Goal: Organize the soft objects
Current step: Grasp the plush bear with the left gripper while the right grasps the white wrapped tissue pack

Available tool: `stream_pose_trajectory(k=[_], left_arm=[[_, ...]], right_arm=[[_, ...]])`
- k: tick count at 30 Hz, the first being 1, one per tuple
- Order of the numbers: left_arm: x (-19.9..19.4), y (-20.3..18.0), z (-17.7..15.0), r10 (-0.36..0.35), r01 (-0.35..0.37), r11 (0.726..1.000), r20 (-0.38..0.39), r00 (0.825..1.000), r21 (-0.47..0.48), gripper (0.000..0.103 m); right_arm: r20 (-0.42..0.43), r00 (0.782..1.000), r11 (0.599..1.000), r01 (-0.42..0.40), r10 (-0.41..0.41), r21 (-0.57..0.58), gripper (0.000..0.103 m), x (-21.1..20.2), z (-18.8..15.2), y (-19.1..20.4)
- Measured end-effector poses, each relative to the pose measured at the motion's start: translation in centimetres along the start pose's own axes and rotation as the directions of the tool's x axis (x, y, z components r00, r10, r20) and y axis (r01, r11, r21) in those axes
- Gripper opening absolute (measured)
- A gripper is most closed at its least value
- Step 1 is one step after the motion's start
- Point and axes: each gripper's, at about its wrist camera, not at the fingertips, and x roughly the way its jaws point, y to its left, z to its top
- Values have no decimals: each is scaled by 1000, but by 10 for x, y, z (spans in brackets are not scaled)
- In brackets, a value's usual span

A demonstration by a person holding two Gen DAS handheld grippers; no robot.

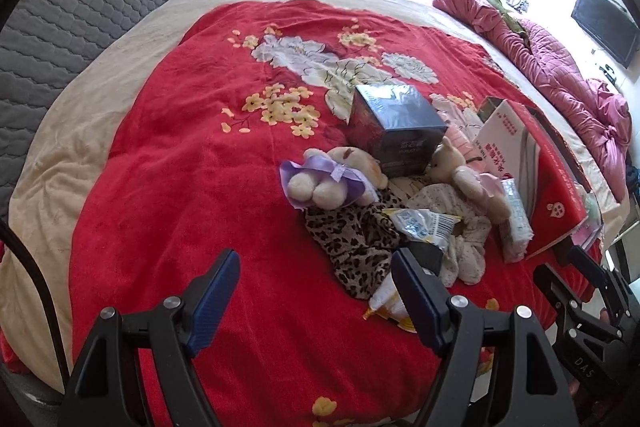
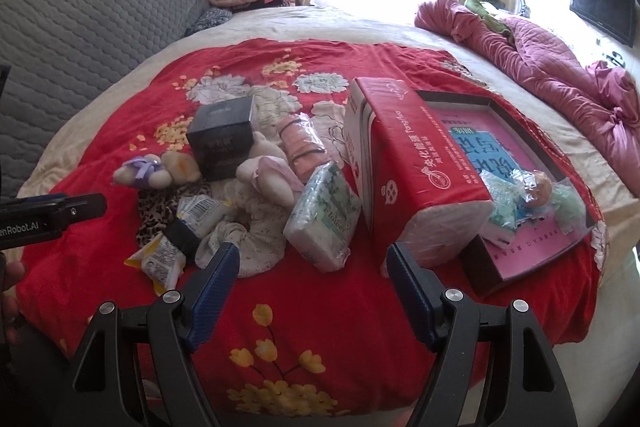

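Bedroom, red floral blanket (image 2: 120,195) spread as work surface. Your left gripper (image 1: 316,291) and right gripper (image 2: 312,275): jaws wide, nothing between. Soft things heaped mid-blanket: plush bear with purple bow (image 1: 320,179), second bear (image 2: 268,179), leopard cloth (image 1: 356,239), tissue pack (image 2: 324,223). Open tray box (image 2: 536,259) just right of pile, likely your sorting bin.

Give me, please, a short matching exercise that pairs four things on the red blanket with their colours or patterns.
Things:
1. plush toy's dress
2. square box
3. crumpled cloth
4. snack packet

Looks:
A. leopard print
B. yellow and white
C. purple
D. black

Pairs: 1-C, 2-D, 3-A, 4-B
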Motion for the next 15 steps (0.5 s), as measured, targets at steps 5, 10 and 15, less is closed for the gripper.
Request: stream_pose_trajectory(k=[5,10,15], left_arm=[[17,4,13,0,0,1000,-9,1000,-10,77],[39,5,34,-6,6,1000,-19,1000,1,77],[63,4,51,-34,34,999,-39,999,11,77]], right_arm=[[-18,1000,1000,15,-15,-7,77,15,1,3],[-25,1000,1000,13,-13,-12,77,27,3,8],[-39,999,1000,14,-15,-22,77,37,3,10]])
